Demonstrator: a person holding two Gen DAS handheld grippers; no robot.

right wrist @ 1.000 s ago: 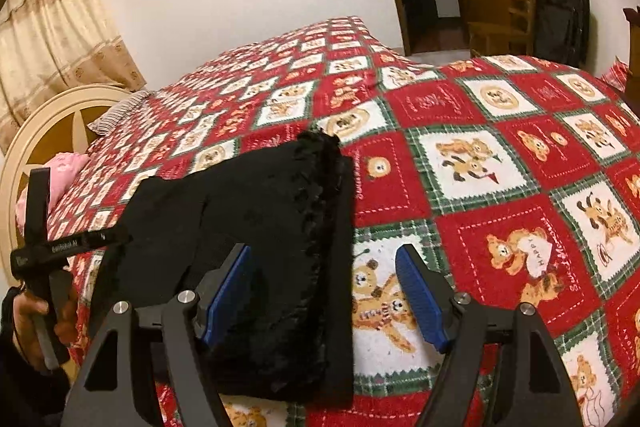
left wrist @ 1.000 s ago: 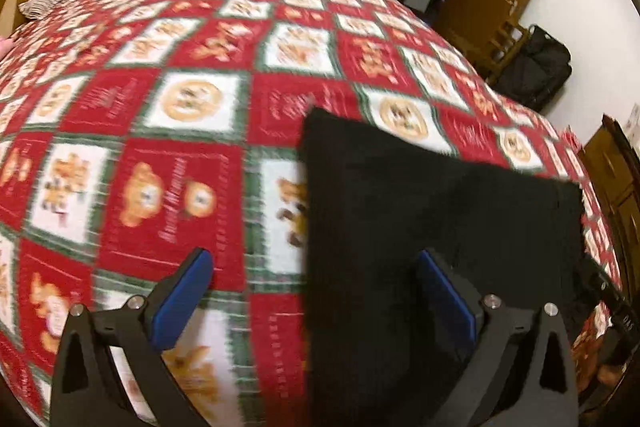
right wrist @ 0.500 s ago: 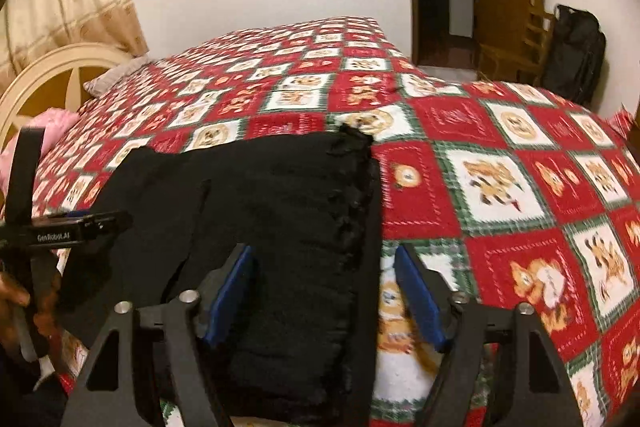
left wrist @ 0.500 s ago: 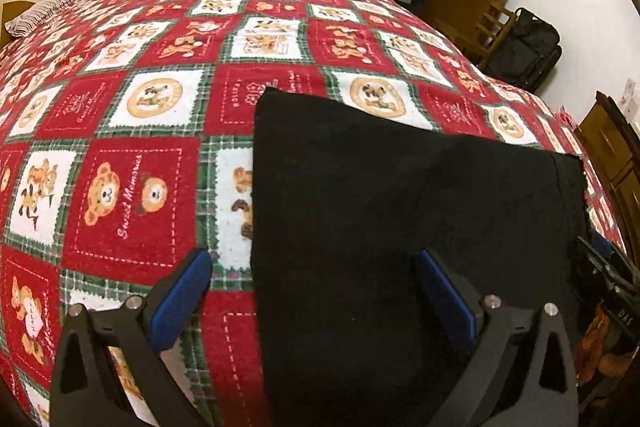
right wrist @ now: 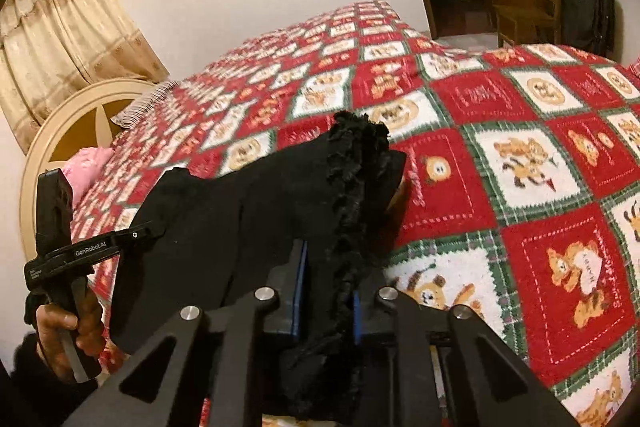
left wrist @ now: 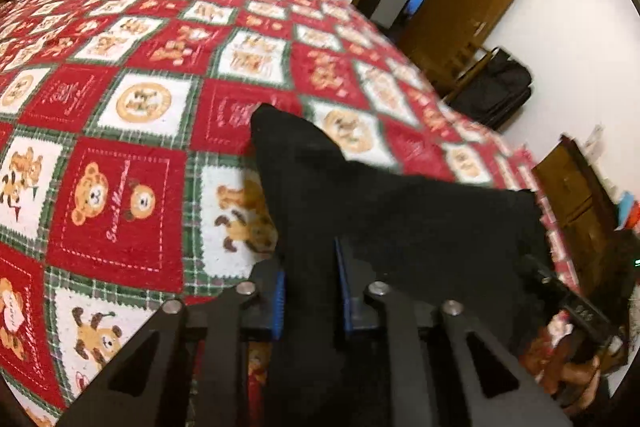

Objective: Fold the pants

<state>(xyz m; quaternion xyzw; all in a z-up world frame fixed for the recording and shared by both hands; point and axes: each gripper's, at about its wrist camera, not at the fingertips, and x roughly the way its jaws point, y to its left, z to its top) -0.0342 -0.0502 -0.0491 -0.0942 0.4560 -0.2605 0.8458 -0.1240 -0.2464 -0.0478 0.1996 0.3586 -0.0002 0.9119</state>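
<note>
Fingers (left wrist: 343,291) of both grippers clamped on fabric: left gripper (left wrist: 310,293) and right gripper (right wrist: 326,301) each pinch a near edge of the black folded pants (right wrist: 248,211), lifted partly off the bed with red-white teddy-bear patchwork blanket (right wrist: 520,155). Right grips the ruffled waistband (right wrist: 356,163).

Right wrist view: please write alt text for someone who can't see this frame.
The right tongs are shut on the ruffled edge of black pants, lifting them off a red, white and green bear-patterned bedspread. At the left, a hand holds the left tongs, gripping the other end. Curtains, a round headboard and an open door lie behind.
</note>
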